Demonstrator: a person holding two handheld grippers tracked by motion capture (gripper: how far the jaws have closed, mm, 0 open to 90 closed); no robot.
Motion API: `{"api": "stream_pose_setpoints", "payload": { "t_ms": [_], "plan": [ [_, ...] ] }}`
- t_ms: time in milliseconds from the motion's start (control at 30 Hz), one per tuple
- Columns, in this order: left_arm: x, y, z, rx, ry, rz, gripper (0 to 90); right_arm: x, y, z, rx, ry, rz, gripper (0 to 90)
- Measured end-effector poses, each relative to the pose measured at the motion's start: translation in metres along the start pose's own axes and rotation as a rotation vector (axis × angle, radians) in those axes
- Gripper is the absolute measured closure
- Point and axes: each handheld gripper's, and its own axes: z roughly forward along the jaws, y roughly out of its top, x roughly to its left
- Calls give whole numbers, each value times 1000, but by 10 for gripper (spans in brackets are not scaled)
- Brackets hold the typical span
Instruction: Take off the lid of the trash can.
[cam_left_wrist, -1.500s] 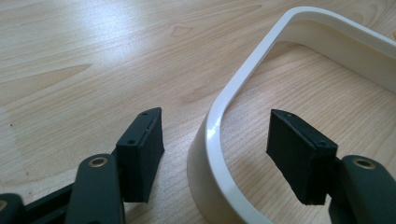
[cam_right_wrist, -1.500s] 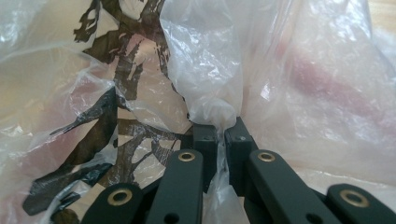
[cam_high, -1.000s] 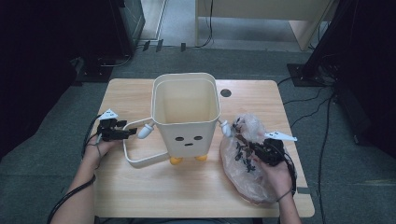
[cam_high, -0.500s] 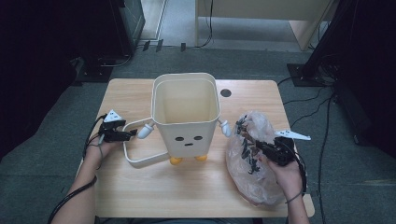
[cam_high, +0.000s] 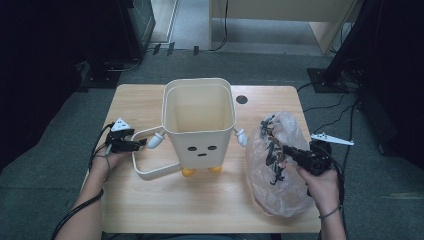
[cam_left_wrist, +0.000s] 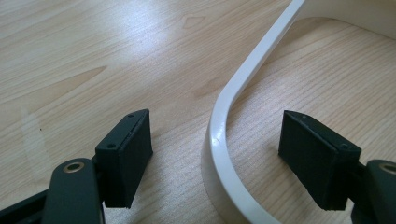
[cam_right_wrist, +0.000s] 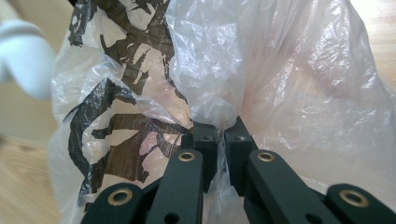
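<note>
Right gripper (cam_right_wrist: 220, 140): jaws closed on a fold of the plastic bag (cam_right_wrist: 261, 79), film bunched up between the pads.
Plastic bag: clear thin film with black print; in the high view it (cam_high: 277, 190) stands up in a crumpled heap on the right part of the table (cam_high: 200, 210), just beside the bin, with the right gripper (cam_high: 285, 152) at its middle.
Left gripper (cam_left_wrist: 215, 158): jaws apart, one pad on each side of the white handle (cam_left_wrist: 233, 93), neither pad touching it.
Handle: flat white band that curves between the jaws and lies on the wood; in the high view it (cam_high: 145, 172) loops out from the bin's left side towards the left gripper (cam_high: 142, 144).
Bin (cam_high: 200, 120): cream, square, open at the top, upright at the table's middle; small face on the front, two orange feet, white arm-like knobs at both sides.
Table: light wood, round dark hole near the far edge.
</note>
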Motion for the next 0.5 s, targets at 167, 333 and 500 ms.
{"api": "stream_pose_setpoints", "payload": {
  "t_ms": [167,333,500],
  "plan": [
    [0,0,0,0,0,0,259,4,10,-13,-6,9,-1,880],
    [0,0,0,2,1,2,259,9,20,-37,-38,44,4,880],
    [0,0,0,1,3,0,259,19,31,-57,-66,66,-18,879]
  ]
}}
